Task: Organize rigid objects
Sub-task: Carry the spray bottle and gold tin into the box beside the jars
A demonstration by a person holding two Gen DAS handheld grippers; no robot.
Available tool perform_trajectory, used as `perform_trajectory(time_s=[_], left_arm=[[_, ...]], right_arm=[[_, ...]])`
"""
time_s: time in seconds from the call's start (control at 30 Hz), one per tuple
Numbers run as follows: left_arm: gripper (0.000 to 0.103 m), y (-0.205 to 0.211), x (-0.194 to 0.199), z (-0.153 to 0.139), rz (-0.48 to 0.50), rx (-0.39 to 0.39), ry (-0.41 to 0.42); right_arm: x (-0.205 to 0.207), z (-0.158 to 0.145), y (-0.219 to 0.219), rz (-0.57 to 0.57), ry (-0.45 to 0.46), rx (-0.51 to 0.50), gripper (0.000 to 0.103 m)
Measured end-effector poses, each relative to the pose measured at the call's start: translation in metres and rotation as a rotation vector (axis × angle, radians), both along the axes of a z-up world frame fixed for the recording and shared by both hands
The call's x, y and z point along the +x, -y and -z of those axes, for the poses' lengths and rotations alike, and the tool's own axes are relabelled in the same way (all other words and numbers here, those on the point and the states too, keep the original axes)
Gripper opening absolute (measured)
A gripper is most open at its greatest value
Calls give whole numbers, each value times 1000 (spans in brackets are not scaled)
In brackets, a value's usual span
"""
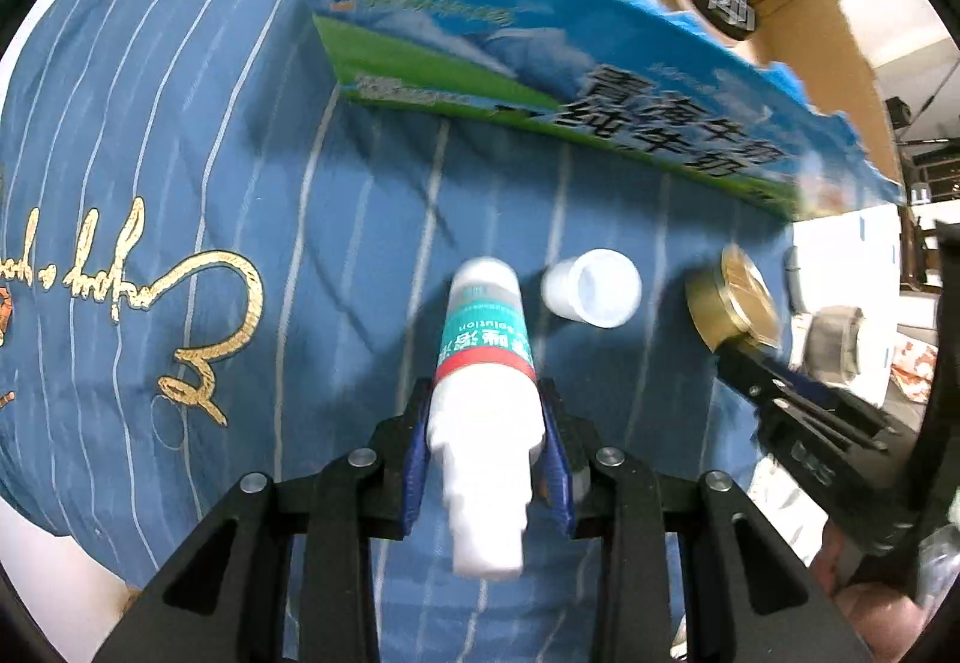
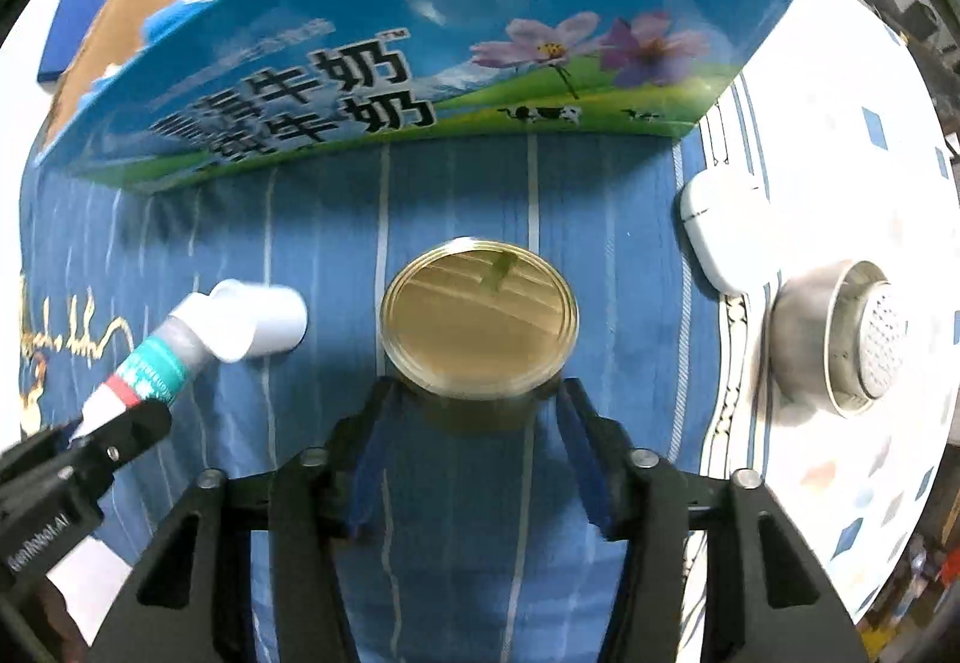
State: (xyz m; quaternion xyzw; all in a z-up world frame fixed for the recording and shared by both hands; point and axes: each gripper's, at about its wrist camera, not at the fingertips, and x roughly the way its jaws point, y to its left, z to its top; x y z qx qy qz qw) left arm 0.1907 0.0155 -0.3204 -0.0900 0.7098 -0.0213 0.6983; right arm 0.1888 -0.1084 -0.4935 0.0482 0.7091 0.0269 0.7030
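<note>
Left wrist view: the left gripper (image 1: 486, 441) is clamping a white bottle (image 1: 486, 363) with a teal label tight between its blue pads, holding it above the striped blue cloth (image 1: 180, 153). A small white cup (image 1: 594, 288) is lying on its side just beside it. Over in the right wrist view, the right gripper (image 2: 480, 417) is straddling a gold tin (image 2: 480, 327), pads right at its sides, though I cannot tell if they are pressing. The milk carton box (image 2: 420, 33) is standing behind.

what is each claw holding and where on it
Left claw grips the white bottle by its white neck end. Right claw straddles the gold tin at its sides; contact unclear.
</note>
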Motion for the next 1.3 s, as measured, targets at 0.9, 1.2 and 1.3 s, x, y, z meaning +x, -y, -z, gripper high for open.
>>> perform_trajectory(time_s=[0.9, 1.2, 1.3], left_arm=[[30, -27, 6, -12, 4, 17, 47], [30, -31, 0, -18, 12, 17, 53], [30, -26, -2, -22, 23, 17, 61]], right_arm=[[36, 59, -71, 42, 27, -125, 67], [17, 29, -75, -24, 116, -80, 67], [6, 23, -75, -34, 130, -66, 67]])
